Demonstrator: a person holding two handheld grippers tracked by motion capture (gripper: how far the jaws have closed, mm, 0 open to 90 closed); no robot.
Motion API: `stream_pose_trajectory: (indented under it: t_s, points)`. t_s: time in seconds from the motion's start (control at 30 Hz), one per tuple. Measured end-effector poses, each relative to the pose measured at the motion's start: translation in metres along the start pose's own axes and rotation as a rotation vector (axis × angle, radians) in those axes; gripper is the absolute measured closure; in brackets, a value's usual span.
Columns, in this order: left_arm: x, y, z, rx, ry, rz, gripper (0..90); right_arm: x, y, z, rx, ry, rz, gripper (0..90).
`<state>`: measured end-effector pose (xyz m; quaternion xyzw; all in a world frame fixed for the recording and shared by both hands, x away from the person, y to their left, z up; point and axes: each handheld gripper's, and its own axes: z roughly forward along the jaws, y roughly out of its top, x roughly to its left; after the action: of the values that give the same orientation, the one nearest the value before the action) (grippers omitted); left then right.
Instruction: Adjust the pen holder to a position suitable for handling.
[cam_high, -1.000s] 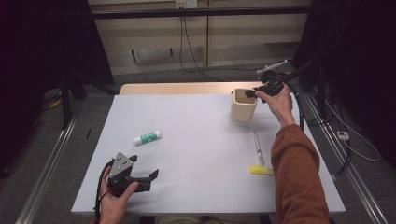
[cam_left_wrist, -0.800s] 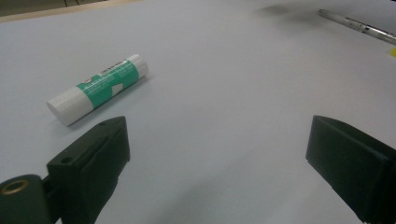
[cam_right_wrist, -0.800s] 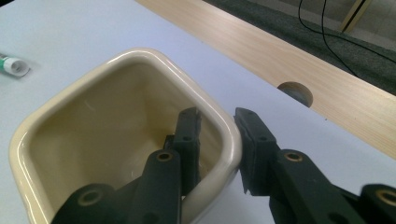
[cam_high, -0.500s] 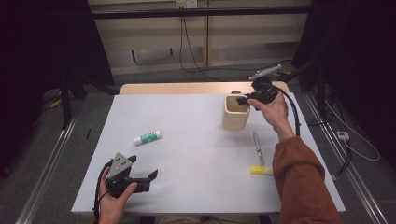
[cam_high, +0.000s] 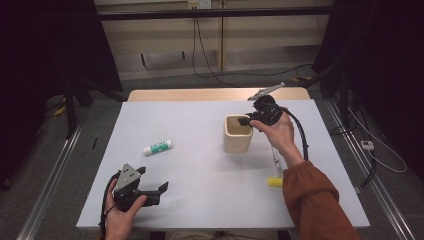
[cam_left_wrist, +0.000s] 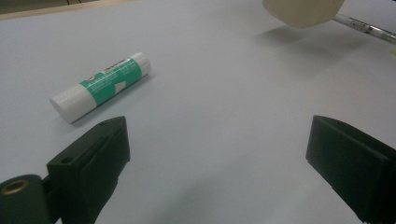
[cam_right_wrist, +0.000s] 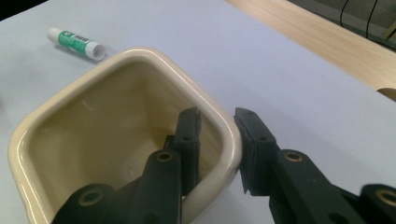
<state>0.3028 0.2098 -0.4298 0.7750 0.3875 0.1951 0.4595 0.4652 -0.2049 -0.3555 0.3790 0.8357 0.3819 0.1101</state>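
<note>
1. Since the earlier frames, the cream cup (cam_high: 238, 135) has travelled with my right tool (cam_high: 248, 121) from the far right part of the tabletop (cam_high: 200, 190) toward its middle; my left tool (cam_high: 161, 189) has kept its place at the near left corner.
2. Right tool: narrowed onto the cup's wall at one corner, one jaw inside the rim and one outside, as the right gripper view shows (cam_right_wrist: 219, 149). I judge the grip firm enough to drag or carry the cup.
3. Left tool: jaws wide apart and holding nothing, resting low over the tabletop, pointed toward the glue stick (cam_left_wrist: 100, 86).
4. Done so far, as I read it: the cup is picked and brought nearer the loose things. It is empty inside.
5. Left to do, by my judgement: set the cup down, then gather the items. The glue stick lies on its side left of the cup, well apart from it. A pen (cam_high: 274, 157) and a small yellow piece (cam_high: 274, 182) lie just right of the cup, beside my right forearm.
6. None of these is in the cup yet, so most of the work remains.
</note>
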Motion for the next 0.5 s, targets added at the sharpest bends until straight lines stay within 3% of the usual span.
stream_pose_trajectory:
  t_s: [0.5]
  points:
    - [0.001, 0.001, -0.002, -0.012, -0.002, -0.003, 6.2, 0.041, 0.003, 0.017, -0.006, 0.013, -0.03, 71.5]
